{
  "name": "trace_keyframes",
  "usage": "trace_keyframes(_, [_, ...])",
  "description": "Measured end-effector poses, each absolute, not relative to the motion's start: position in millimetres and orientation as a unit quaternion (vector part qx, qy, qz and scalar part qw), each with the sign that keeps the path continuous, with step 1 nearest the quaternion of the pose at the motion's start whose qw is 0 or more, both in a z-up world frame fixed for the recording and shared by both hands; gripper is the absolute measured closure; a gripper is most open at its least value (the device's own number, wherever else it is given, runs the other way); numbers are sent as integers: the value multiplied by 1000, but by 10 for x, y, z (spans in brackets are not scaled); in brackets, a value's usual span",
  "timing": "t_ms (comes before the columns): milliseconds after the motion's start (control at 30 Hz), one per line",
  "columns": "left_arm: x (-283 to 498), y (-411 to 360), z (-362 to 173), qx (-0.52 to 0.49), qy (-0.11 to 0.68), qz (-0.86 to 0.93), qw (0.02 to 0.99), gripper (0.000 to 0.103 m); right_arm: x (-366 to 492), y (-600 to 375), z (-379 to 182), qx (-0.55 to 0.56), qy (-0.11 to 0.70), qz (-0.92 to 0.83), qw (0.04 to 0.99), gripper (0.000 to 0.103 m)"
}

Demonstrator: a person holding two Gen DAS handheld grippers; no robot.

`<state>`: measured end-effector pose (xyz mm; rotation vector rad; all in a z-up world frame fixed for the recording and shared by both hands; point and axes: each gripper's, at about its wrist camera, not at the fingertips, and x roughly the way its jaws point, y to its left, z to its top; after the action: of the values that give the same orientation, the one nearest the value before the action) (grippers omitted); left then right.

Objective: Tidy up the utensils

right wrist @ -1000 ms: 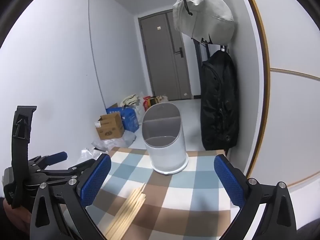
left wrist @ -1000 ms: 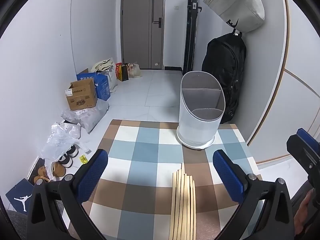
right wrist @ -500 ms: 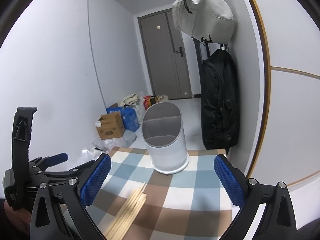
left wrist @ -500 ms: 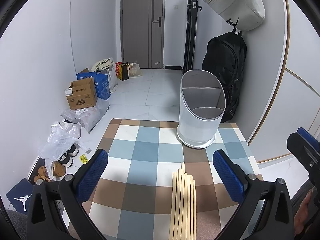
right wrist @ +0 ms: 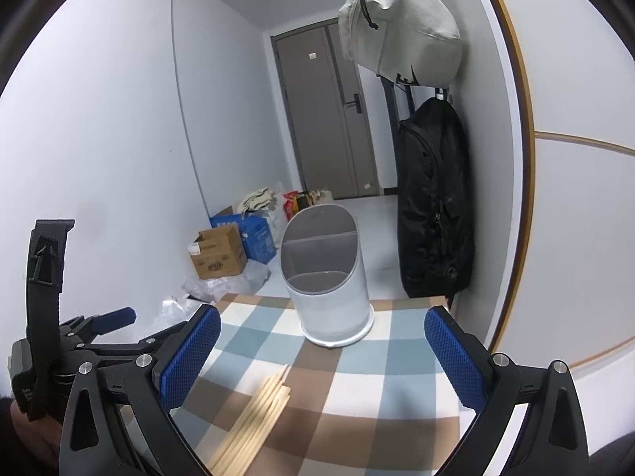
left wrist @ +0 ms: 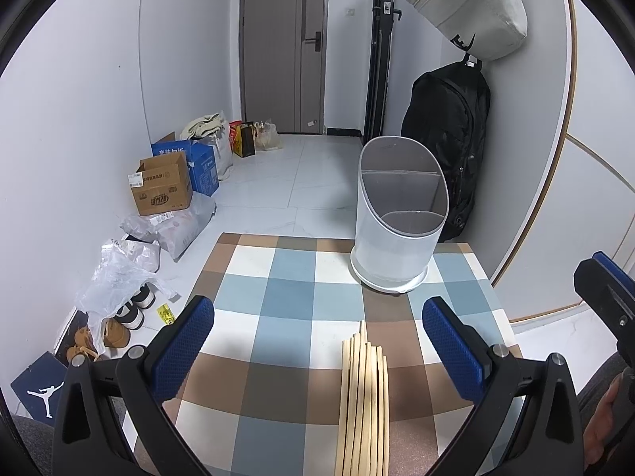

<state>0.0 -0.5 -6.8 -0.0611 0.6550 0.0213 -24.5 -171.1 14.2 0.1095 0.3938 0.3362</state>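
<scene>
Both my claws hover empty over the checked cloth, chopsticks lying just ahead.

My left gripper [left wrist: 317, 351] and right gripper [right wrist: 323, 353] each stand with jaws spread wide apart, the blue pads [left wrist: 452, 345] knurled in a fine diamond grid on matte black arms. A flat bundle of pale wooden chopsticks [left wrist: 363, 400] lies on the blue, brown and white checked tablecloth [left wrist: 278, 301], near its front edge. Beyond them, apart, stands the smooth white holder [left wrist: 397, 218]: an oval tub with a slanted rim and grey divided compartments inside.
</scene>
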Motion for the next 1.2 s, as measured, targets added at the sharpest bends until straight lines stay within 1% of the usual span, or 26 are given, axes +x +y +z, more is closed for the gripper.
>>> trace_keyframes(233, [29, -25, -79, -28, 329, 6, 944, 1, -235, -1719, 162, 67, 199, 170, 963, 0])
trace_keyframes(467, [95, -42, -147, -23, 345, 4, 938, 1, -121, -1684, 91, 64, 228, 163, 958, 0])
trace_keyframes(533, [131, -36, -210, -20, 359, 1, 933, 1, -54, -1683, 50, 66, 245, 155, 955, 0])
trace_keyframes(600, [168, -20, -291, -21, 376, 0, 926, 2, 3, -1696, 8, 60, 245, 145, 957, 0])
trace_keyframes(667, [212, -14, -402, -18, 400, -5, 916, 6, 77, -1721, -40, 62, 255, 138, 955, 0])
trace_keyframes(700, [223, -18, -435, -17, 407, -8, 913, 6, 111, -1731, -62, 61, 252, 135, 956, 0])
trace_keyframes(800, [284, -36, -585, -16, 443, -22, 896, 6, 217, -1733, -137, 56, 287, 126, 948, 0])
trace_keyframes(933, [395, -74, -761, -26, 492, -53, 869, 15, 342, -1725, -225, 54, 320, 127, 937, 0])
trace_keyframes(1033, [477, -108, -879, -33, 521, -67, 851, 30, 415, -1722, -266, 49, 343, 126, 929, 0])
trace_keyframes(1100, [531, -130, -931, -39, 533, -78, 841, 36, 464, -1727, -289, 52, 352, 126, 926, 0])
trace_keyframes(1133, [546, -141, -936, -41, 535, -82, 840, 40, 491, -1739, -303, 59, 353, 127, 925, 0])
trace_keyframes(1200, [604, -175, -954, -41, 543, -89, 834, 44, 531, -1772, -320, 66, 358, 125, 923, 0])
